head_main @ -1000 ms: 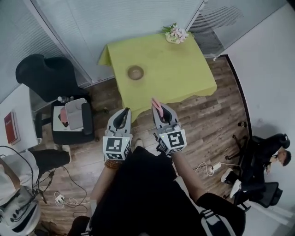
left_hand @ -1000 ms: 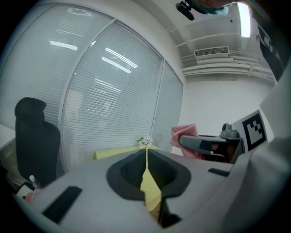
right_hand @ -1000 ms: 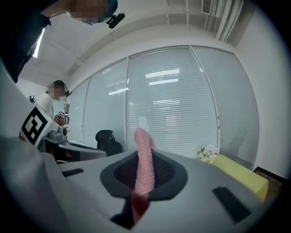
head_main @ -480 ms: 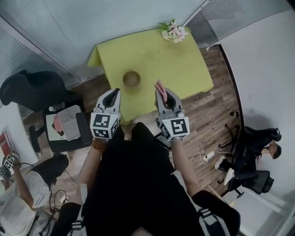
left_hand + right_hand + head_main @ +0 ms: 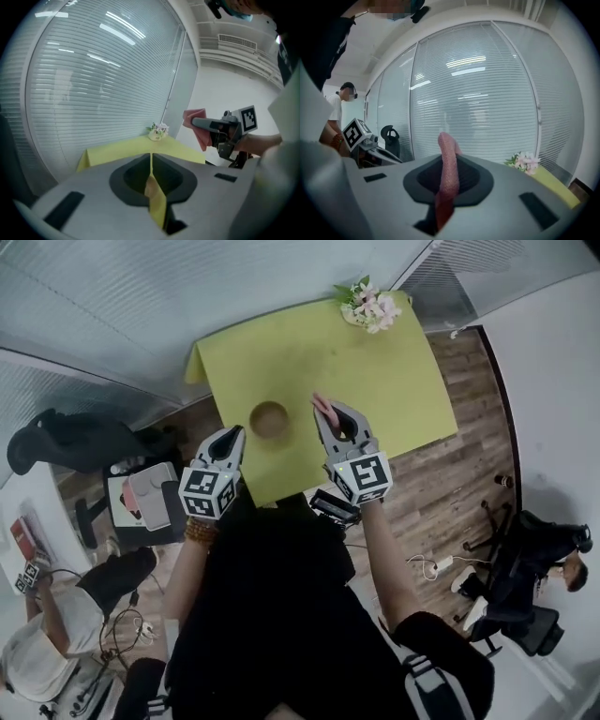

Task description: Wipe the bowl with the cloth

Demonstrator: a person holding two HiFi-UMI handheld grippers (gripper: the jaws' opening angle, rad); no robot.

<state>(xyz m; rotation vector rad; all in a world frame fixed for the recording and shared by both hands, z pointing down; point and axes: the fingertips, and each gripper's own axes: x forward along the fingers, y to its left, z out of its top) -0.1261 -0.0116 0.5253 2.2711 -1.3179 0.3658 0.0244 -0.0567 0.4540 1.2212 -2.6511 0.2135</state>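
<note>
A brown bowl (image 5: 269, 418) stands near the front left of the table with the yellow-green cloth cover (image 5: 394, 381). My right gripper (image 5: 325, 412) hovers just right of the bowl, shut on a pink cloth (image 5: 323, 409) that sticks out past its tip; the pink cloth (image 5: 447, 173) fills the closed jaws in the right gripper view. My left gripper (image 5: 232, 437) is shut and empty, held over the table's front left edge, left of the bowl. The left gripper view shows the right gripper (image 5: 218, 129) with the pink cloth (image 5: 197, 126) hanging from it.
A pot of flowers (image 5: 370, 307) sits at the table's far right corner. A black chair (image 5: 66, 442) and a stool with items (image 5: 145, 493) stand left of the table. People sit at lower left (image 5: 47, 652) and right (image 5: 544, 568). Blinds line the window wall behind.
Both grippers have moved forward toward the table and now reach over its front edge beside the bowl. The pink cloth stays clamped in the right gripper.
</note>
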